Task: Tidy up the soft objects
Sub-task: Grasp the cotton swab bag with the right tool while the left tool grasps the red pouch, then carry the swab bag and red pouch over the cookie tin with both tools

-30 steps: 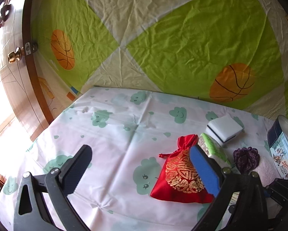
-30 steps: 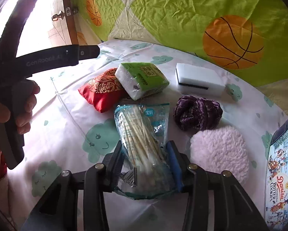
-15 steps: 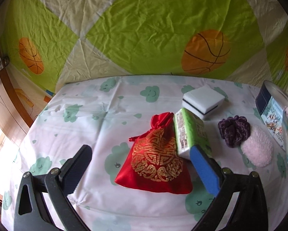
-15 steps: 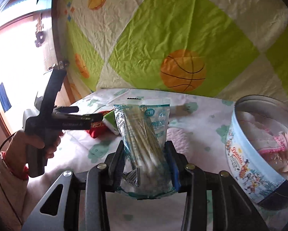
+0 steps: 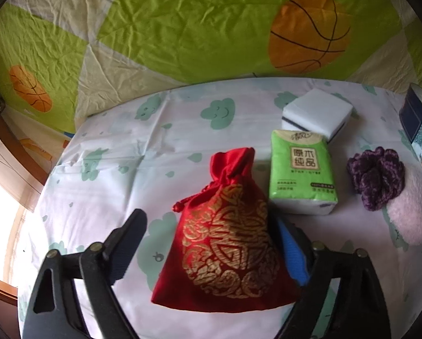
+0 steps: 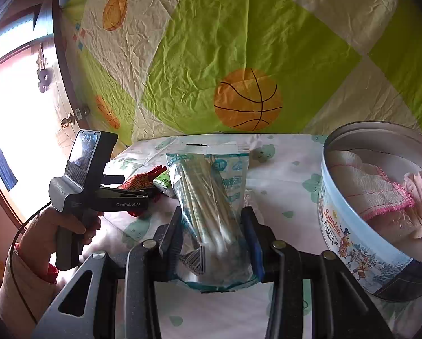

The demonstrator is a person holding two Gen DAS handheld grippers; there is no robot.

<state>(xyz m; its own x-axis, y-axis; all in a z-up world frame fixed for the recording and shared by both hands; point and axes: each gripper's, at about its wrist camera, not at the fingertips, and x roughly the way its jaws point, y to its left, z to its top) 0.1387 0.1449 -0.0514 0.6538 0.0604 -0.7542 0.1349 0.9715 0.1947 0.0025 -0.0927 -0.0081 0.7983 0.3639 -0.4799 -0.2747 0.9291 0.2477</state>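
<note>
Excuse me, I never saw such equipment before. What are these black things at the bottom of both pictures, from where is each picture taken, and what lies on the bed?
There is no robot: a person holds a hand-operated gripper in each hand, each with a camera looking along its fingers. The left camera shows the open left gripper around a red pouch. Beyond lie a tissue pack, a white sponge, a purple scrunchie and a pink puff. The right camera shows the right gripper shut on a swab bag, beside a cookie tin holding cloths.

Left claw (image 5: 211,231) spread around red pouch (image 5: 227,243) (gold-patterned), green tissue pack (image 5: 302,169) beside
</note>
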